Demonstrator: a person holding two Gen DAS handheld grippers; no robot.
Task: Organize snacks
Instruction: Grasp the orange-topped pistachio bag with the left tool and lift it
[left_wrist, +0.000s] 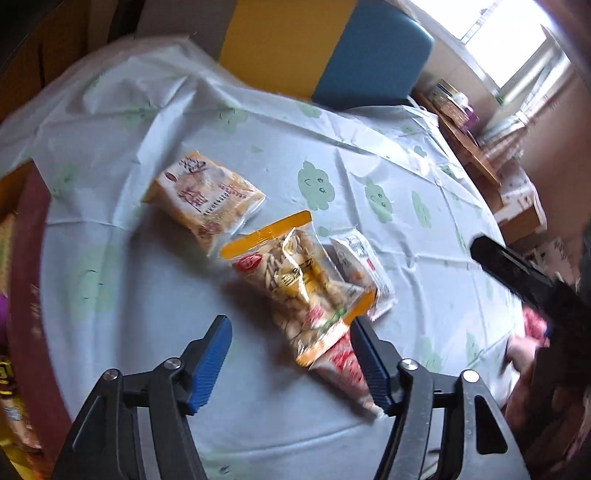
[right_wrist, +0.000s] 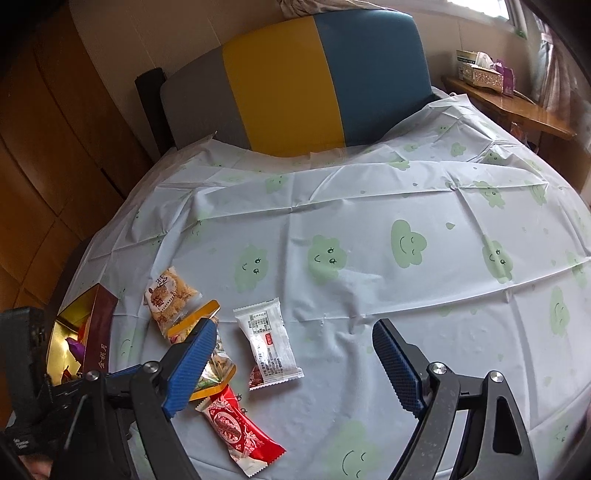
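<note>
Both claws, left claw (left_wrist: 290, 363) and right claw (right_wrist: 295, 367), wide open, empty.

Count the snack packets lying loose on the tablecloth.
4: the orange packet farthest back, the clear yellow-edged bag before it, the white packet to its right, the red packet nearest. The box may hold more.

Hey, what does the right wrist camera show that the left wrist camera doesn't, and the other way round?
Only the right wrist view shows the open gold-lined box with snacks inside and the red packet in full. Only the left wrist view shows the left gripper, jaws open and empty over the tablecloth. Both show the yellow-edged peanut bag, the orange packet, the white packet and the headboard.
</note>
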